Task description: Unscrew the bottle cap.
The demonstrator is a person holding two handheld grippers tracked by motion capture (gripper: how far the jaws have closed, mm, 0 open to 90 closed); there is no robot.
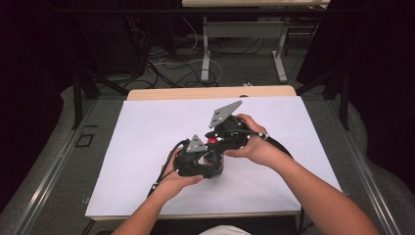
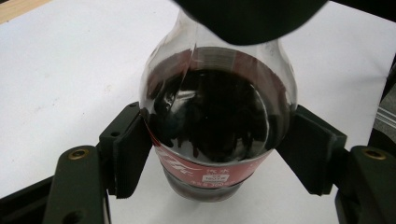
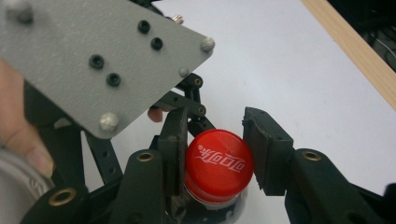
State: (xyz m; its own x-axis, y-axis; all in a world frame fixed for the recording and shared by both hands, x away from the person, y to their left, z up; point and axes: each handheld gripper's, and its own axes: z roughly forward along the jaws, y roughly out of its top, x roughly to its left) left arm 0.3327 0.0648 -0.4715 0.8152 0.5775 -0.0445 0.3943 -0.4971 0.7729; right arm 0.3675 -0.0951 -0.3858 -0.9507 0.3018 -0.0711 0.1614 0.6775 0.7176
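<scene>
Left tongs clamped on the bottle, pads pressed against both sides of its red-labelled belly, jaws drawn in as far as the body allows. Right tongs closed on the cap, one pad against each side of the red disc, white script facing up.

Bottle upright on the white surface, near its middle, filled with dark cola up into the shoulder; clear neck above the liquid, partly hidden in the left gripper view by the black body of the right tongs overhead. Cap seated on top of the bottle, a glimpse of clear plastic just beneath it in the right gripper view.

Seen from the high view: left tongs gripping the bottle from the near left, held by the left hand just below and left of the bottle; right tongs reaching onto the cap from above and right, held by the right hand just right of the bottle. Grey three-cornered plates riding above both tongs, one directly left of the cap, the other behind and above it. Wooden edge of the surface visible well behind the bottle.
</scene>
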